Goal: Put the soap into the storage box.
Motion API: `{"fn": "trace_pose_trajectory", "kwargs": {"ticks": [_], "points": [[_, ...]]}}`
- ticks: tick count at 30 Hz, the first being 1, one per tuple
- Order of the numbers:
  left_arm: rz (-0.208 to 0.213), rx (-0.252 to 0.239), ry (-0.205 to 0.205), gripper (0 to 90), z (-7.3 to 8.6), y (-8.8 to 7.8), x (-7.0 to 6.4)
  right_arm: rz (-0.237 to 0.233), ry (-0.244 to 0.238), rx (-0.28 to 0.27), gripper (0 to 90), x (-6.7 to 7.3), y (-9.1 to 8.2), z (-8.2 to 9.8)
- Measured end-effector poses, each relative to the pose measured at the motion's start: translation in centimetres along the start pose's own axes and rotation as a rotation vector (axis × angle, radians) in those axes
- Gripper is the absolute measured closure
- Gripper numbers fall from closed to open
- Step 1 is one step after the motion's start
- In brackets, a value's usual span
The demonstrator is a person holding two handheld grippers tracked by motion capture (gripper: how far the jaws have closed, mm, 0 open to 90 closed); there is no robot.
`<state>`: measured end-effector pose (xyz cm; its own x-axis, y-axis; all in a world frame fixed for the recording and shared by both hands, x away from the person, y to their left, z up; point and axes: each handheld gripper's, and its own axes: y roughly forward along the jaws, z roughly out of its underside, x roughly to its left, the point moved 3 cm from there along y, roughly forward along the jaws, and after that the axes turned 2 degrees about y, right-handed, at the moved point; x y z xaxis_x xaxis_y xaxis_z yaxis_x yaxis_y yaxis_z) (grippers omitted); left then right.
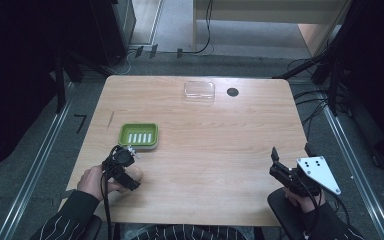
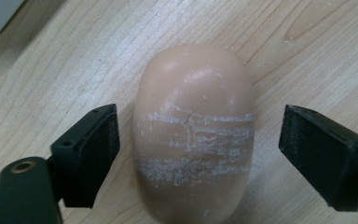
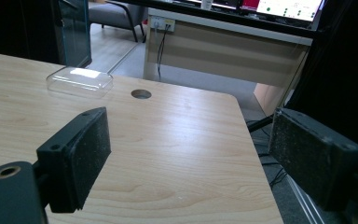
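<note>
The left tongs (image 2: 199, 154) point down at a bar of soap (image 2: 193, 135) that lies on the worktop (image 1: 205, 150) near the left front edge, just in front of a green soap dish (image 1: 138, 135). In the left gripper view the soap sits between the two black jaws, with a narrow gap on one side and a wider gap on the other, so the pads do not press on it; the jaws stand partly apart. The near end of the soap is cut off by the bottom edge of that view, and white scuffed streaks cross its middle. In the high view the left tongs (image 1: 125, 160) and the hand behind them cover most of the soap, leaving a pale end showing just to their right. The right tongs (image 3: 191, 154) hang over the near right corner of the worktop, jaws wide and nothing between them. At the far side lies a clear plastic lid (image 1: 199, 92), faint against the wood, and just right of it a round dark hole (image 1: 232, 92) in the worktop.
</note>
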<state>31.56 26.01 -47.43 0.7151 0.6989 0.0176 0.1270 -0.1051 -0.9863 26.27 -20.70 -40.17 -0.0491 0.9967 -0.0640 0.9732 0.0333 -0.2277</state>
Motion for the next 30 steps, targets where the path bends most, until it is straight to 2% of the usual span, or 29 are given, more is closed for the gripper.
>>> {"fn": "trace_pose_trajectory", "kwargs": {"ticks": [5,11,17,21,27,30], "points": [[-0.004,0.008,0.006,17.6,-0.01,0.13,0.08,0.002,0.013,-0.001,13.5,-0.17,-0.08,0.02],[-0.008,0.013,0.015,22.3,-0.12,0.18,-0.03,0.002,0.008,-0.003,13.6,-0.24,-0.20,0.08],[-0.021,0.044,0.017,29.0,-0.20,0.59,0.14,0.005,0.012,-0.003,13.5,-0.44,-0.30,0.16],[-0.015,0.042,0.016,30.9,-0.19,0.75,0.18,0.009,0.010,-0.002,13.6,-0.41,-0.35,0.15],[-0.023,0.042,0.030,33.3,-0.16,0.70,-0.03,0.007,-0.002,-0.001,13.6,-0.31,-0.36,0.12],[-0.030,0.049,0.056,33.5,-0.15,0.64,-0.20,0.006,-0.004,-0.002,13.6,-0.27,-0.35,0.12]]}}
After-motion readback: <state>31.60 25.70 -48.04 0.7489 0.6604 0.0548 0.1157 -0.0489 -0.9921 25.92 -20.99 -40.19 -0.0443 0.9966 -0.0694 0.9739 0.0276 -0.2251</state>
